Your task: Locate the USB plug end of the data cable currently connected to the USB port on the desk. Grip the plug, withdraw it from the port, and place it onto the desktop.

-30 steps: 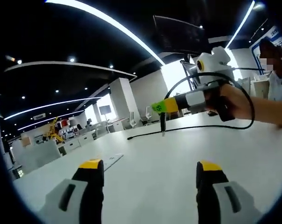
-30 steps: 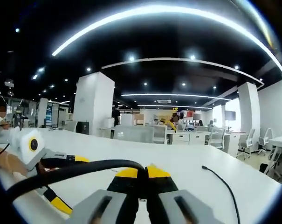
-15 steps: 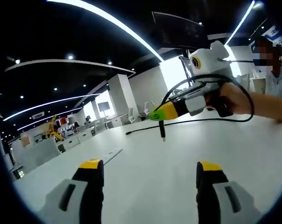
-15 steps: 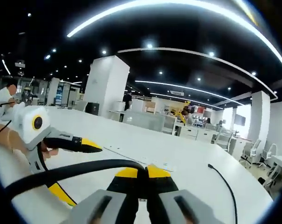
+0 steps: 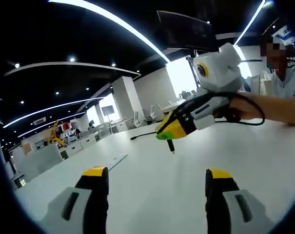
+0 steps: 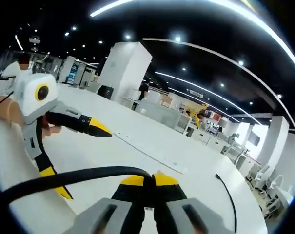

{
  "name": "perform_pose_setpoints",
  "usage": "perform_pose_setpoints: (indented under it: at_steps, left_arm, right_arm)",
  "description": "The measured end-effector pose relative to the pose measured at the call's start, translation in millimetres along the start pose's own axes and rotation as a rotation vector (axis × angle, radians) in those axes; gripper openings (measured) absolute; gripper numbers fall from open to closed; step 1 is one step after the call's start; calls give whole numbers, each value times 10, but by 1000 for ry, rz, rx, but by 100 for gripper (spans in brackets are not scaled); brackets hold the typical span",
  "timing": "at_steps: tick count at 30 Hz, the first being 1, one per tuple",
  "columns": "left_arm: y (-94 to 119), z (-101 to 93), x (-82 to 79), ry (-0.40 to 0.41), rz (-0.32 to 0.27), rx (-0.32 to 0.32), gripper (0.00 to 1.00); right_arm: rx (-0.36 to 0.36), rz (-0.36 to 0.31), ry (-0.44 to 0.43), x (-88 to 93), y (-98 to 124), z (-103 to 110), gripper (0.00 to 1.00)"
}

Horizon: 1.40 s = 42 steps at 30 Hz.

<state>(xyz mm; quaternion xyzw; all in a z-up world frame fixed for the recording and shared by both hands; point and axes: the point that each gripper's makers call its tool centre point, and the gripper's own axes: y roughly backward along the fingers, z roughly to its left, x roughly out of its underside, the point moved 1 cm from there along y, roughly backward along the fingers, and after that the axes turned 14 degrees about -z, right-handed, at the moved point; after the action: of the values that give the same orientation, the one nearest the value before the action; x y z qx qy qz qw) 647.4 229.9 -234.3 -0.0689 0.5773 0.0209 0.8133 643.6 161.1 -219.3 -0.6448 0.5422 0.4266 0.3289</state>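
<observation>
The right gripper (image 5: 167, 130) has its fingers pressed together on the USB plug (image 5: 171, 145), which hangs from the yellow tips, clear above the white tabletop (image 5: 186, 195). In the right gripper view the same fingers meet at the bottom with no gap between them, and the black data cable (image 6: 74, 179) arcs away from them to the left; the cable's far end (image 6: 217, 176) lies on the tabletop to the right, well apart. The plug looks already free of the port — which I take to sit in the flat strip (image 6: 152, 155) set into the tabletop, though the socket itself is too small to make out. So the step in hand is, by my reading, the carry-and-place.

The left gripper (image 5: 157, 178) hovers low over the tabletop with its fingers wide apart and nothing between them.

The next move calls for lowering the plug until it rests on a bare patch of tabletop, then parting the fingers — gently, since the stiff cable may spring and drag the plug as it lets go.
</observation>
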Motion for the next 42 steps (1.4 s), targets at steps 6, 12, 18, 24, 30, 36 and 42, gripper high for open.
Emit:
perform_pose_setpoints:
  at_steps: [6,12,18,24,30,36,42]
  left_arm:
    - [13,-22,-7,-1,0,3,81]
    - [20,-49,4,-2,7,13,82]
    - [26,-103,86,10,31,34,82]
    - [32,-113,122,10,43,40,82]
    - [35,-123,118,10,44,46,82]
    - [39,-104,104,6,43,46,82]
    - [65,-47,73,-1,42,37,82]
  right_arm:
    - [-31,41,33,94,-23,86,6]
    - [-44,54,44,115,-14,84,6]
    - [-49,62,38,157,-11,48,6]
    - [-54,76,49,194,-27,58,6]
    - [-71,93,68,216,-53,106,8]
    - [-75,94,58,238,-52,110,9]
    - [-74,100,51,268,-44,98,11]
